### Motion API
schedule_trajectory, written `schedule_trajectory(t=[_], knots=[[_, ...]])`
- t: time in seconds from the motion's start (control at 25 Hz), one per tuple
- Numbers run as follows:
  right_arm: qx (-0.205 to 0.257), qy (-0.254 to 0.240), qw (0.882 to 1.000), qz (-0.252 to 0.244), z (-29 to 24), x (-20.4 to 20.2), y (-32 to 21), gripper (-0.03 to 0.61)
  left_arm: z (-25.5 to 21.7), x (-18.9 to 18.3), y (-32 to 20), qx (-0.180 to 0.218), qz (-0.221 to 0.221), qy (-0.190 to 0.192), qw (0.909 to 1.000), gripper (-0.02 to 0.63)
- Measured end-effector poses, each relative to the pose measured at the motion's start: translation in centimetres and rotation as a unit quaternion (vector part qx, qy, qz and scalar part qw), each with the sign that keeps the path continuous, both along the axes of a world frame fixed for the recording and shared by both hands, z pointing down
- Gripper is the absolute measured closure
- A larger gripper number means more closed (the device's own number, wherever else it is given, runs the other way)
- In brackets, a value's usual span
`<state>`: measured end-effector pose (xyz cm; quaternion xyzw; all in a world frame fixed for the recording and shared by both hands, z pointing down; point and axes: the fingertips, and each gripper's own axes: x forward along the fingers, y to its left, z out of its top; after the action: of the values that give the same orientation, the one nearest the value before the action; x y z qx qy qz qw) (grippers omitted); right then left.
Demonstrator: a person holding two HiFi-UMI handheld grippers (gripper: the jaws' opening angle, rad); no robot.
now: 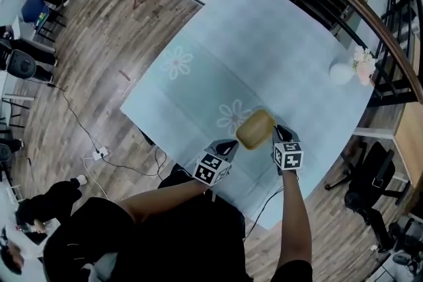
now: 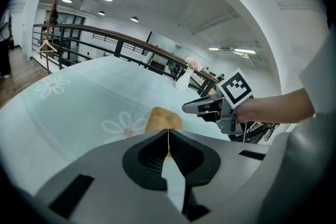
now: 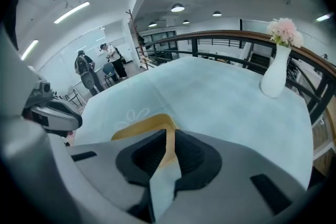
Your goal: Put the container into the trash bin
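The left gripper [image 1: 230, 144] and right gripper [image 1: 279, 133], jaws pressed together and empty, flank the container [image 1: 255, 129] by the table's [image 1: 264, 43] near edge, seemingly lining up a grasp.

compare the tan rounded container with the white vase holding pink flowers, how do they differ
Colour: the tan rounded container is yellow-brown, while the white vase is plain white with pink flowers on top.
Shape: the container is low and wide; the vase is tall, upright and narrow-necked.
Place: the container sits close to the table's near edge; the vase stands farther off, toward the right corner.
Both rest on the pale blue flowered tablecloth.
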<state>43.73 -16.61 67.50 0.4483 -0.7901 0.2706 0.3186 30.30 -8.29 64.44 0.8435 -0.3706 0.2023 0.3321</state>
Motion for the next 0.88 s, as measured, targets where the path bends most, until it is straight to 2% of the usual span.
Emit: schedule_trajectory(t=[0.08, 0.16, 0.36, 0.48, 0.8, 0.88], knots=[[-0.004, 0.006, 1.000, -0.019, 0.9, 0.0, -0.8, 0.529, 0.2, 0.2, 0.0, 0.001, -0.009, -0.004, 0.9999, 0.601], [-0.013, 0.009, 0.999, -0.037, 1.7, -0.1, -1.4, 0.485, 0.3, 0.4, 0.2, 0.001, -0.020, -0.008, 0.9998, 0.601], [-0.027, 0.016, 0.997, -0.077, 3.7, -0.9, -2.9, 0.483, 0.5, 0.1, 0.1, -0.002, -0.046, -0.012, 0.9989, 0.601], [-0.025, 0.043, 0.994, -0.097, 4.7, -1.2, -3.4, 0.483, 0.8, -0.2, 0.4, -0.004, -0.058, -0.013, 0.9982, 0.601], [-0.050, 0.075, 0.991, -0.100, 7.3, -1.9, -2.8, 0.486, 0.4, -2.0, 0.4, -0.001, -0.072, -0.009, 0.9974, 0.601], [-0.044, 0.088, 0.991, -0.094, 7.1, -1.8, -2.5, 0.526, 0.2, -2.6, 0.6, 0.000, -0.071, -0.007, 0.9974, 0.601]])
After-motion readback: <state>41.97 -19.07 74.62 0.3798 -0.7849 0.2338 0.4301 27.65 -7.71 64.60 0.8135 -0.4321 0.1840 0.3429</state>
